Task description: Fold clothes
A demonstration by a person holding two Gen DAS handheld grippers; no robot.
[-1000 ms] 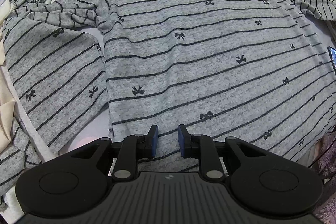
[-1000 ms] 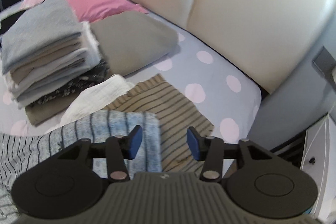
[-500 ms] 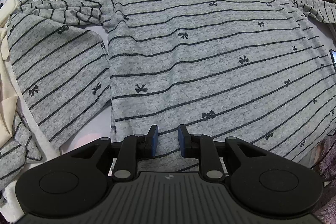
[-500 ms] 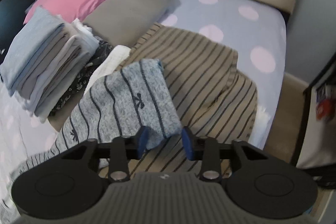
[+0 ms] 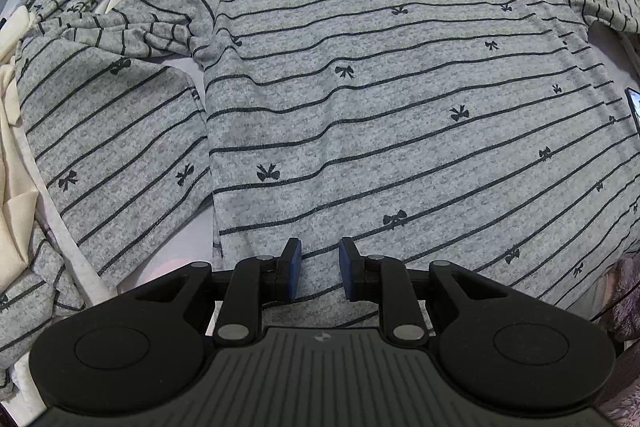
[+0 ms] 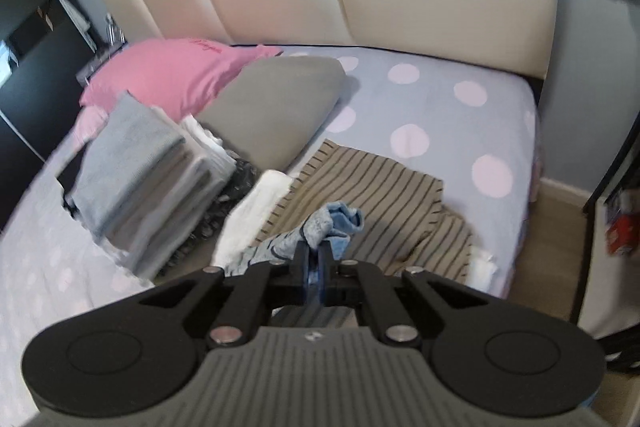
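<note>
Pinching only the bunched cuff (image 6: 326,227) beside the brown striped garment (image 6: 384,195), the right gripper (image 6: 315,259) was clamped; it could slip. The left gripper (image 5: 319,269) hovered part-open, apparently empty, over the sweater (image 5: 380,87).

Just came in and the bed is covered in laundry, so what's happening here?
A person with a gripper in each hand is folding a grey striped top with bow prints, spread flat on the bed. The right gripper is shut on the cuff of the top's sleeve, bunched above a brown striped garment. The left gripper hangs over the top's bottom hem, jaws apart, gripping nothing. A stack of folded clothes sits by the pillows.
</note>
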